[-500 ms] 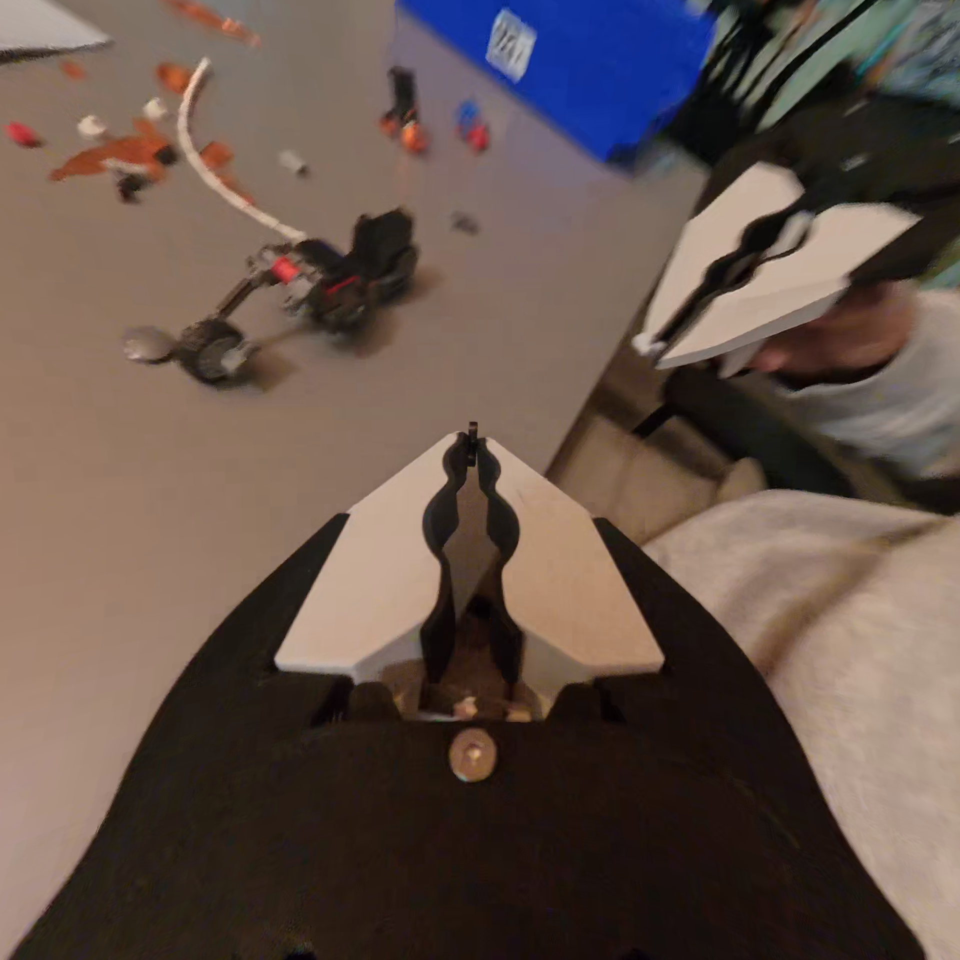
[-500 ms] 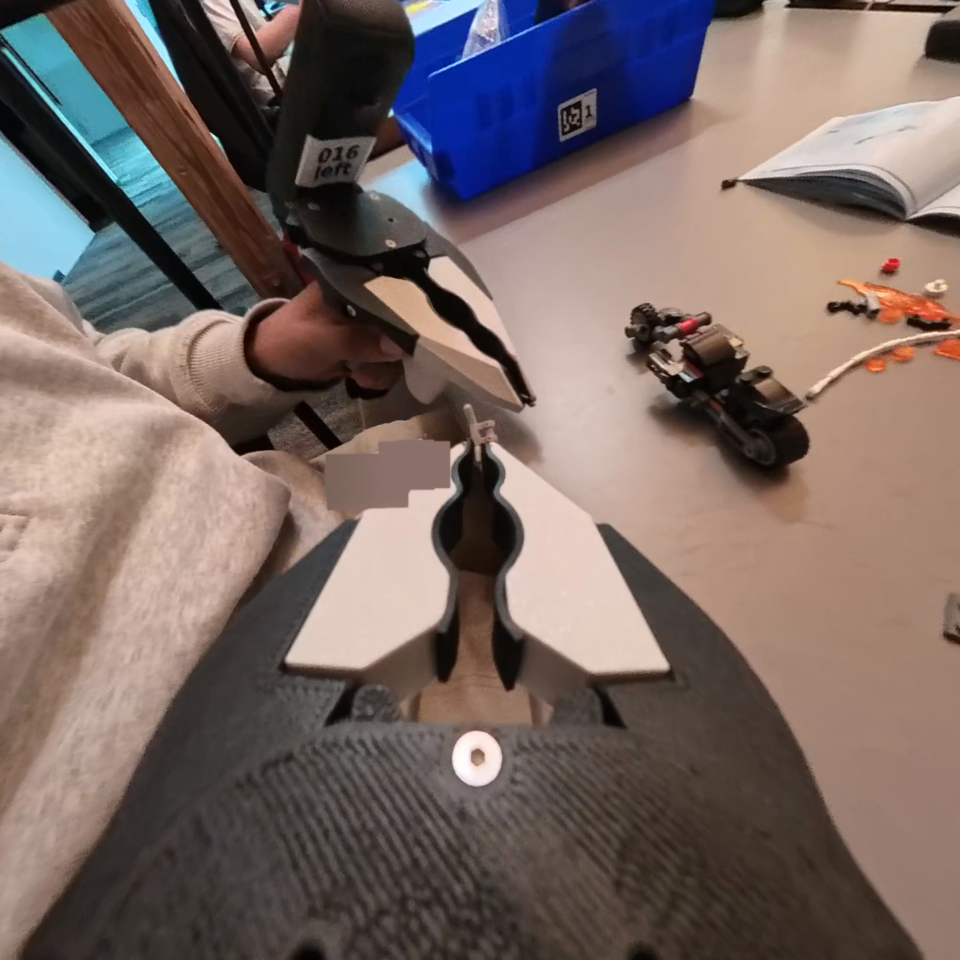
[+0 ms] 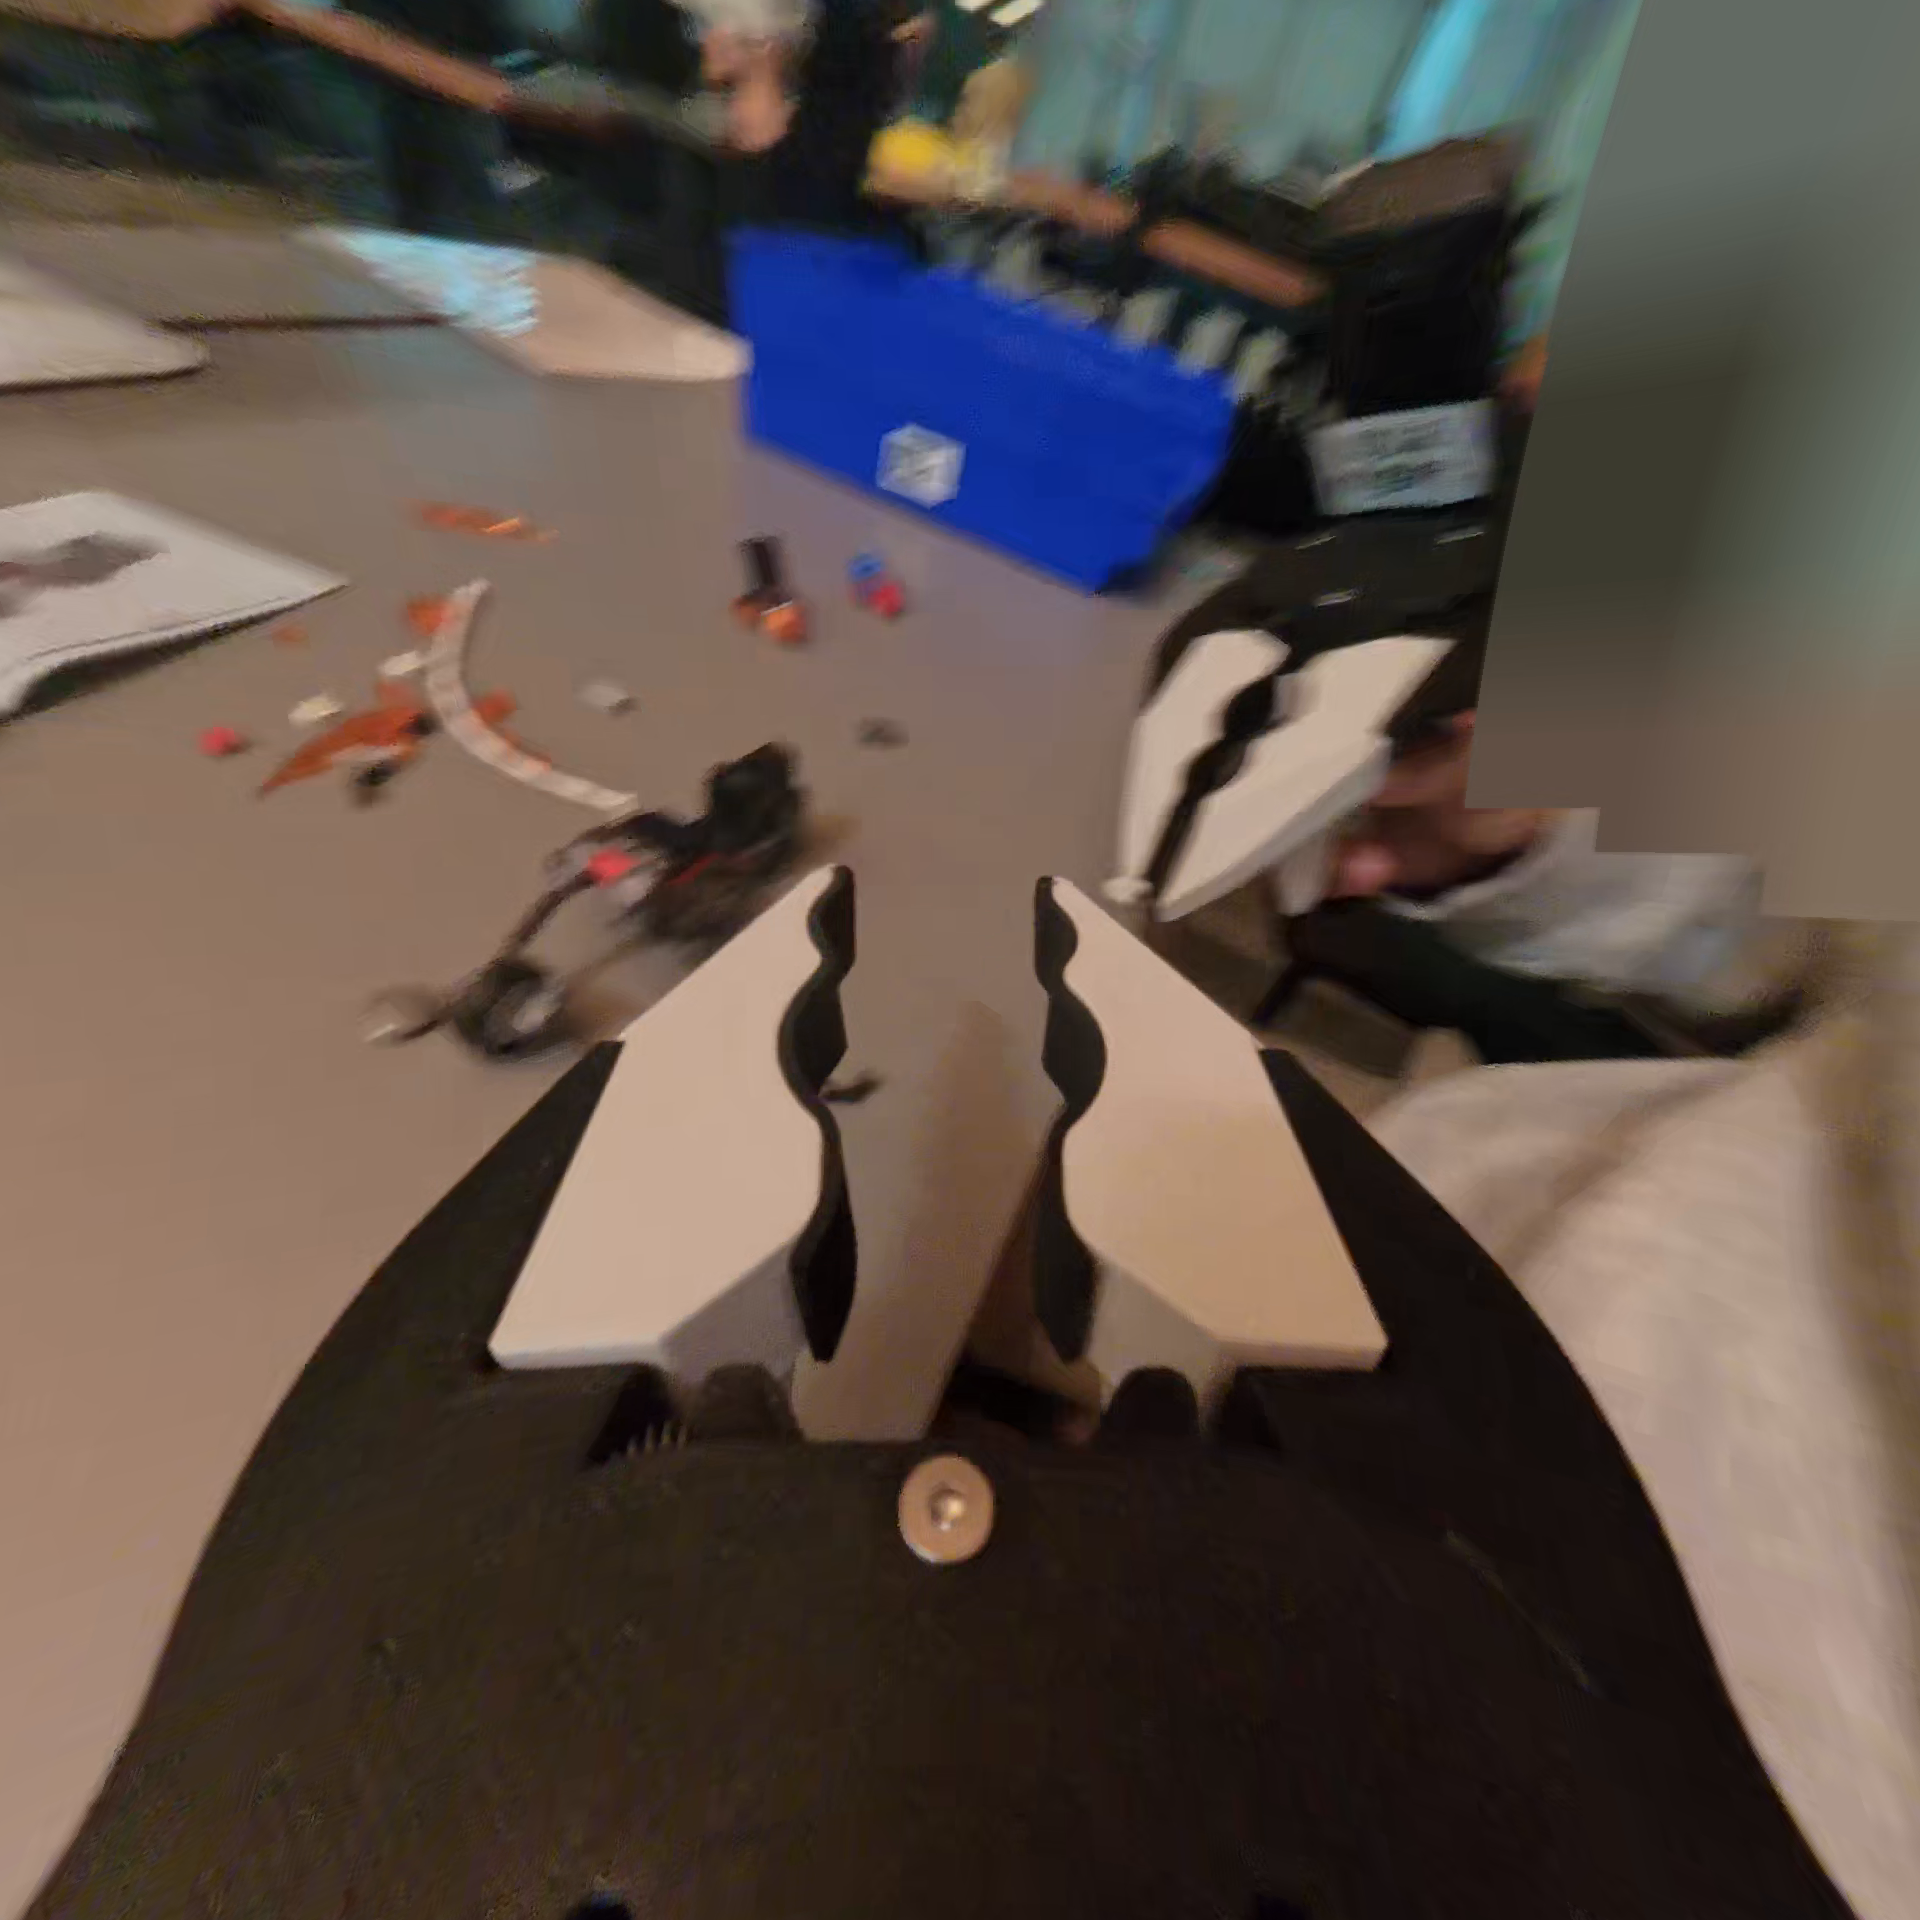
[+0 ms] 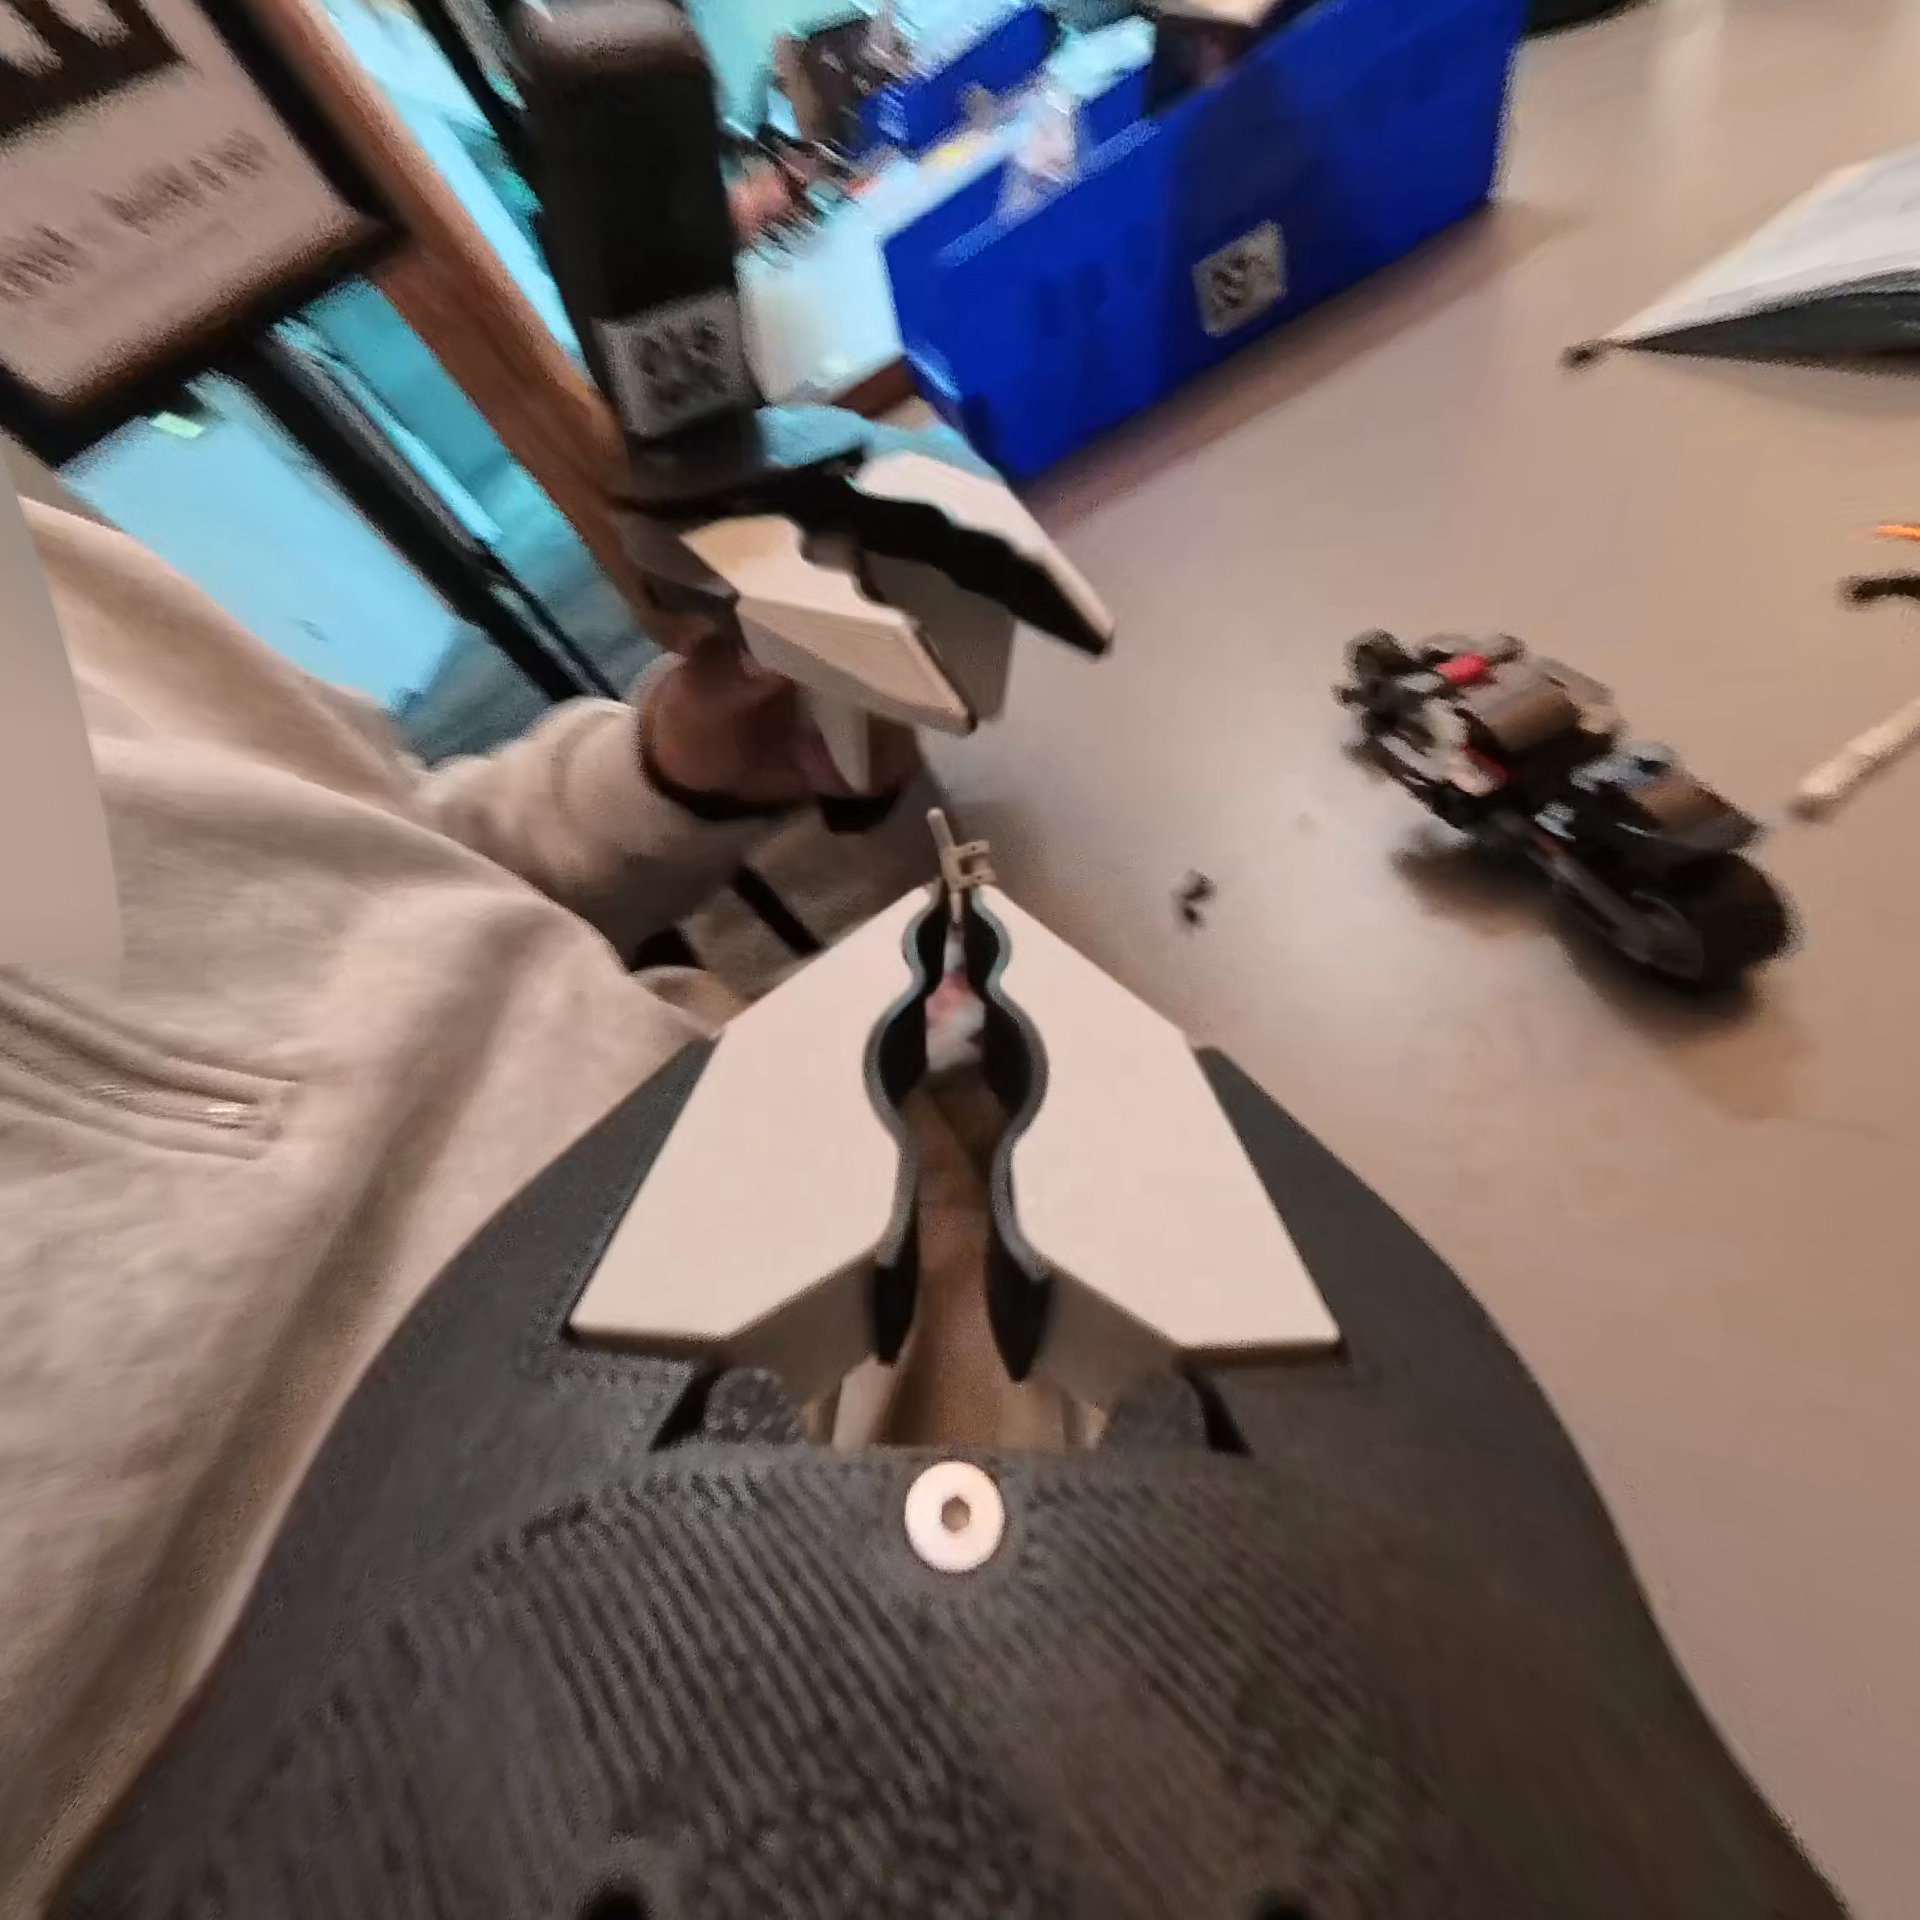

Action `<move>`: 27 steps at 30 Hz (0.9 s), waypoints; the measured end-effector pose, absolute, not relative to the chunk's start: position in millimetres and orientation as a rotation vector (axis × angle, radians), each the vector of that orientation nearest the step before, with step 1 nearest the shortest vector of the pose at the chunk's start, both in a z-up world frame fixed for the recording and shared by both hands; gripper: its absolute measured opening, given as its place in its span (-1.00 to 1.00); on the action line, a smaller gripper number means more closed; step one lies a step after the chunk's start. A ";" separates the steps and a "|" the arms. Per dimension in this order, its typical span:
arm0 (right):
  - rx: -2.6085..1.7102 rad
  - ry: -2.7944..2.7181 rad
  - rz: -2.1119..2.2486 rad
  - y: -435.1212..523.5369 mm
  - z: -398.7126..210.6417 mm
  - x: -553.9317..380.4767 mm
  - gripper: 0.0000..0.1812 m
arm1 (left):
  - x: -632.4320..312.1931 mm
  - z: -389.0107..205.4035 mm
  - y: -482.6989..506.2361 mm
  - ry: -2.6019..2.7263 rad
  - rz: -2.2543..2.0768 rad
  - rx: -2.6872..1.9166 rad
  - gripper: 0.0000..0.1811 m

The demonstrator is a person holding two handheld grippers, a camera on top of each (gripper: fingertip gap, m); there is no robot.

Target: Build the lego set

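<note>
A black lego motorbike [image 3: 675, 862] stands on the grey table [image 3: 208, 1143]; it also shows in the right wrist view [image 4: 1558, 800]. My left gripper [image 3: 943, 894] is open and empty, held above the table's near edge. A tiny black piece [image 3: 847, 1089] lies on the table below its jaws, and shows in the right wrist view [image 4: 1195, 894] too. My right gripper [image 4: 961, 904] is shut on a small grey piece [image 4: 961, 862] that sticks up from its tips. It is just off the table edge, to the right of the left gripper [image 4: 1034, 675]. The right gripper also shows in the left wrist view [image 3: 1143, 894].
A blue bin [image 3: 987, 436] stands at the far side of the table. An open instruction booklet [image 3: 125, 592] lies at the left. Orange and red loose pieces [image 3: 353, 727] and a white curved hose [image 3: 478, 717] lie beyond the motorbike. My grey-sleeved arm [image 4: 260, 935] is near. Left tips to right tips: about 5 cm.
My left gripper has opened and let go of the tiny black piece, which now lies on the table. It has also tilted upward. The right gripper still holds the grey piece.
</note>
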State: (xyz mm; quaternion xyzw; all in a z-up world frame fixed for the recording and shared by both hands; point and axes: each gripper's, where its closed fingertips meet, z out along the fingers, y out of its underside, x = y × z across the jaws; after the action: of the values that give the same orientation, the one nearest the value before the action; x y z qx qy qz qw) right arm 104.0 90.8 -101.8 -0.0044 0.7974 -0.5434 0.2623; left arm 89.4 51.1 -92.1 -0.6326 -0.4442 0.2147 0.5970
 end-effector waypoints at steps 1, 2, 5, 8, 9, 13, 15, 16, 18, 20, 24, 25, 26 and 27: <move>-0.028 2.076 -1.463 91.3 -92.6 111.9 -1.00 | 100.0 -81.8 63.7 -0.936 0.396 -1.443 -0.70; -0.036 1.996 -1.450 92.0 -83.9 118.9 -1.00 | 110.8 -73.4 75.7 -0.855 0.279 -1.413 -0.71; -0.043 1.776 -1.399 95.0 -63.2 134.1 -1.00 | 128.3 -62.1 95.2 -0.735 0.051 -1.327 -0.71; -0.063 1.579 -1.326 101.3 -45.9 146.5 -1.00 | 147.8 -53.3 112.3 -0.603 -0.068 -1.293 -0.71; -0.061 1.536 -1.299 102.3 -42.5 149.8 -1.00 | 153.3 -49.4 116.7 -0.569 -0.089 -1.284 -0.72; -0.034 1.410 -1.206 105.9 -34.1 156.6 -0.99 | 165.3 -40.9 123.5 -0.496 -0.082 -1.286 -0.87; -0.020 1.369 -1.167 108.1 -33.1 157.1 -1.00 | 163.9 -41.0 122.4 -0.507 -0.068 -1.287 -0.90; -0.014 1.349 -1.151 109.7 -32.4 157.3 -1.00 | 163.2 -40.7 121.5 -0.512 -0.064 -1.279 -0.92; -0.011 1.343 -1.126 111.6 -34.4 159.5 -1.00 | 159.9 -38.9 119.0 -0.532 -0.059 -1.249 -0.88; -0.013 1.353 -1.107 113.1 -37.2 163.5 -1.00 | 157.2 -38.1 117.3 -0.546 -0.048 -1.235 -0.87; 0.015 1.317 -1.084 115.0 -36.0 162.8 -1.00 | 160.1 -35.1 120.6 -0.523 -0.039 -1.238 -0.95; 0.021 1.313 -1.085 115.2 -36.3 161.7 -1.00 | 159.2 -35.5 120.7 -0.528 -0.034 -1.241 -0.95; 0.027 1.311 -1.085 115.3 -36.8 160.8 -1.00 | 158.6 -36.2 120.7 -0.532 -0.029 -1.244 -0.95; 0.032 1.308 -1.085 115.5 -37.2 160.2 -1.00 | 158.4 -36.9 120.7 -0.534 -0.032 -1.245 -0.96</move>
State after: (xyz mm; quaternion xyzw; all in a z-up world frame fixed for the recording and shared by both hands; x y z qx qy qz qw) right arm 160.2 115.5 -37.2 0.0142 0.5782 -0.4794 0.6601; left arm 158.4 120.7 -36.9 -0.5760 -0.2472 -0.0146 0.7791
